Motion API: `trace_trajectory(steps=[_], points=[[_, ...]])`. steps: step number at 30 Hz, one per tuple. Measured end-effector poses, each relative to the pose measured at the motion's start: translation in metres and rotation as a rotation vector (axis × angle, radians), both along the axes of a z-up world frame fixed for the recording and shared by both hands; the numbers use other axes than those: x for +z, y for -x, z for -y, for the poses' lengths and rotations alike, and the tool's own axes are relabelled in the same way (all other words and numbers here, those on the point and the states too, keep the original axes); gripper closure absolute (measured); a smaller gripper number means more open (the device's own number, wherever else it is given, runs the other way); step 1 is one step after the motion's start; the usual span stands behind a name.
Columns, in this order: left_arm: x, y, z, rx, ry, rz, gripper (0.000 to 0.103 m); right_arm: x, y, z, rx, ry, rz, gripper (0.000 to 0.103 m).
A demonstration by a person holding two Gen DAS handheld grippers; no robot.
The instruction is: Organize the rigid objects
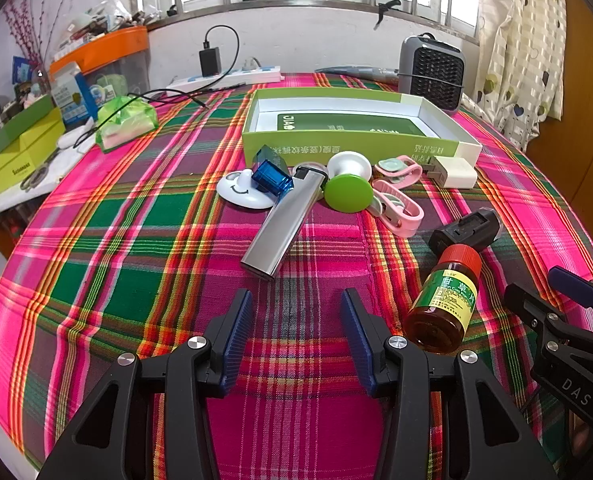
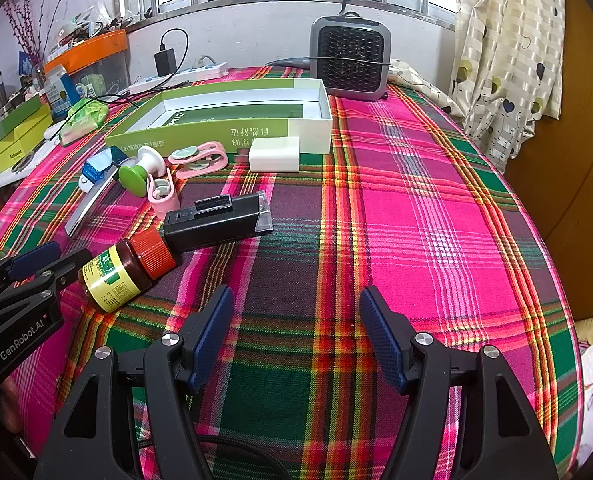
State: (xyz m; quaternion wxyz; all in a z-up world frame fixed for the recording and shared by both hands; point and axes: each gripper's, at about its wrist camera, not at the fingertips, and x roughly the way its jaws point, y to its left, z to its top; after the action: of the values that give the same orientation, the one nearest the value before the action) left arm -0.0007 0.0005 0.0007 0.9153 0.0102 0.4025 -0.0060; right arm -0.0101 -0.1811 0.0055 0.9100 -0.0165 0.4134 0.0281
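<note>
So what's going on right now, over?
Left gripper and right gripper open, empty. Amber red-capped bottle lying on plaid cloth, green cardboard box empty. Nothing blocking.

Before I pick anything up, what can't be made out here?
- White smiley disc: partly covered by the blue cube in the left wrist view.
- Bottle label: too small to read.
- Box interior: near wall hides its front floor, both views.
- Left tool, right tool: open, holding nothing.

Low wrist views, facing window, overlapping
</note>
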Motion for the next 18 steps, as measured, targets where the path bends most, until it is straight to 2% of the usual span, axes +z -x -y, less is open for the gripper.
trace_trajectory(steps=[11, 18], points=[[0.0001, 0.0001, -0.0001, -0.002, -0.001, 0.0, 0.059, 0.0, 0.0005, 0.0, 0.0, 0.0, 0.0, 0.037], [-0.001, 0.0025, 0.0013, -0.068, -0.007, -0.017, 0.059, 0.0003, 0.0007, 0.0008, 0.017, -0.003, 0.0, 0.037]])
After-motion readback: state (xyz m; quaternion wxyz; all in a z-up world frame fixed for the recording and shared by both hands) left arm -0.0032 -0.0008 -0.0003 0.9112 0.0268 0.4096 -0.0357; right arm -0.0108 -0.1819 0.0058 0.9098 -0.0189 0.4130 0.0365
